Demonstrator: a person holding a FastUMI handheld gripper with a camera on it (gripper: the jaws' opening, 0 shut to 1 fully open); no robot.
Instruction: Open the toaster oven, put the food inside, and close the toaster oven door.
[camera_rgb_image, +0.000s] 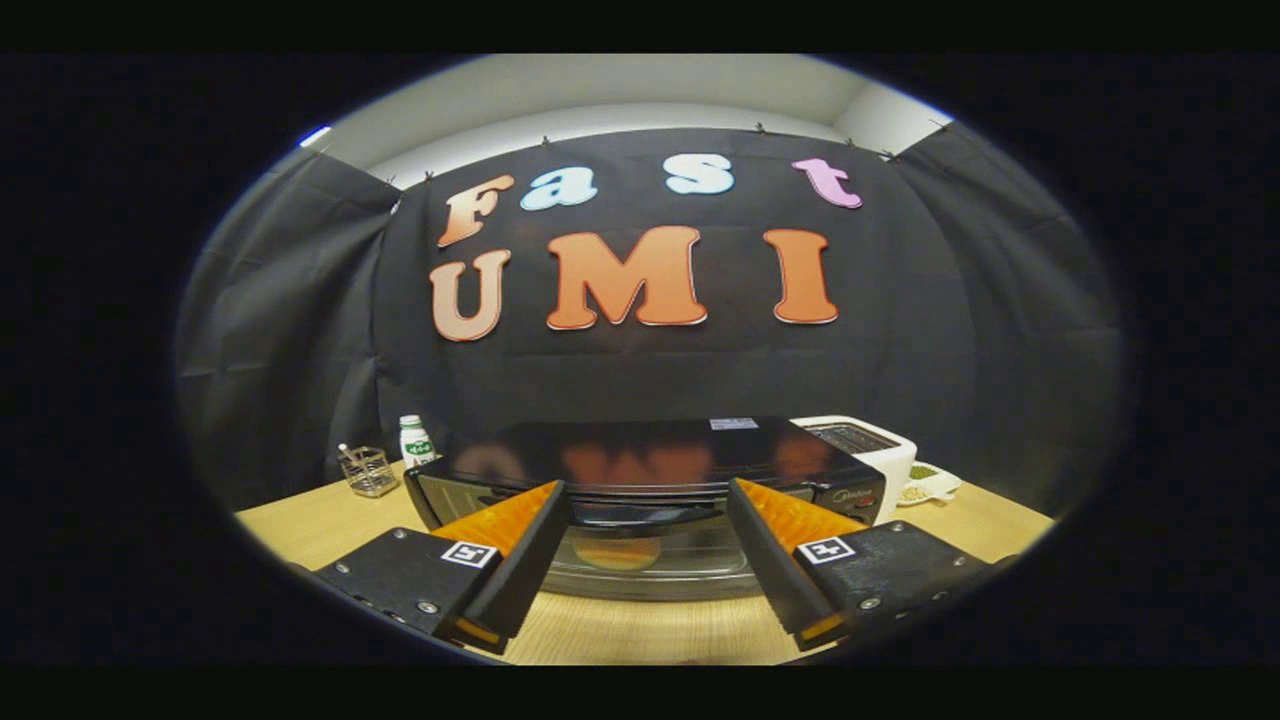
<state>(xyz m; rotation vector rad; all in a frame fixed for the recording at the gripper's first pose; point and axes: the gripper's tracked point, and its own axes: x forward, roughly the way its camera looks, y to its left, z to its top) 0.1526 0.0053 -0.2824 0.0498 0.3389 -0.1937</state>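
Toaster oven (640, 470) broadside, door facing the gripper (648, 500), fingers spread, empty.

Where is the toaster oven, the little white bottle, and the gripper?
toaster oven (650, 450): gripper view, on its shiny black top, just ahead of the fingers.
bottle (414, 440): gripper view, on its body, left of the oven.
gripper (648, 545): gripper view, midway between its fingers, which stand open before the oven door.

Spread jaws before closed toaster oven (645, 480)

Claw-mounted fisheye, low over table (640, 630), facing toaster oven (640, 470) close.
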